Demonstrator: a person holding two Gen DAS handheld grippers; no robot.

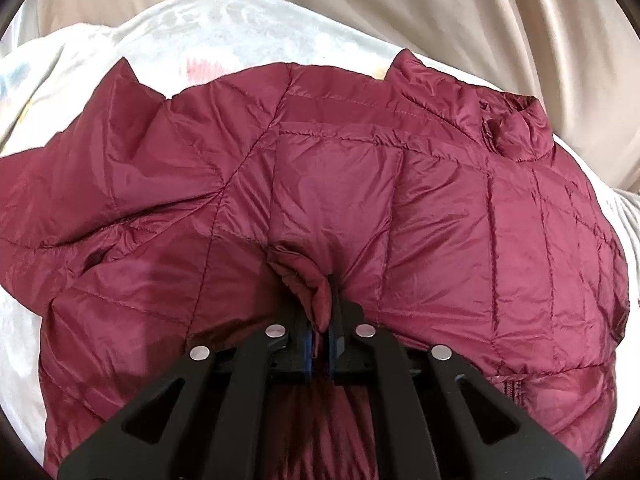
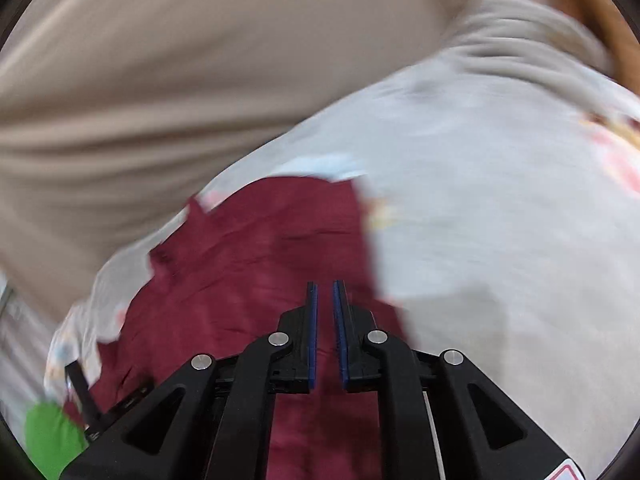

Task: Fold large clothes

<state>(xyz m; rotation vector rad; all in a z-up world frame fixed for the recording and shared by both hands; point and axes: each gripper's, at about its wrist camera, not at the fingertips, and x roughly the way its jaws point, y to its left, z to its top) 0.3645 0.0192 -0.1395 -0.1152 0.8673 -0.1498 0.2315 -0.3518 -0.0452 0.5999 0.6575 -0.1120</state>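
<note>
- Between the fingers of the left gripper [image 1: 322, 312], a bunched fold of the maroon quilted jacket [image 1: 440, 208] is pinched tight, the blue pads pressed on the cloth.
- Around that pinch, the jacket lies spread on a pale printed bedcover [image 1: 168, 36], its collar [image 1: 516, 128] at the far right and a sleeve trailing off to the left.
- Over the jacket's edge in the right wrist view, the right gripper [image 2: 325, 292] holds nothing; its fingers stand nearly together with a thin gap between the pads.
- Beyond the bed hangs a beige curtain [image 1: 480, 12].
- My judgement: a fold is under way, with the left side carrying cloth across the body of the jacket.
- Next, the carried fold needs laying flat and letting go, while the right gripper must spread and take a matching edge; slippery padded cloth may spring back.
</note>
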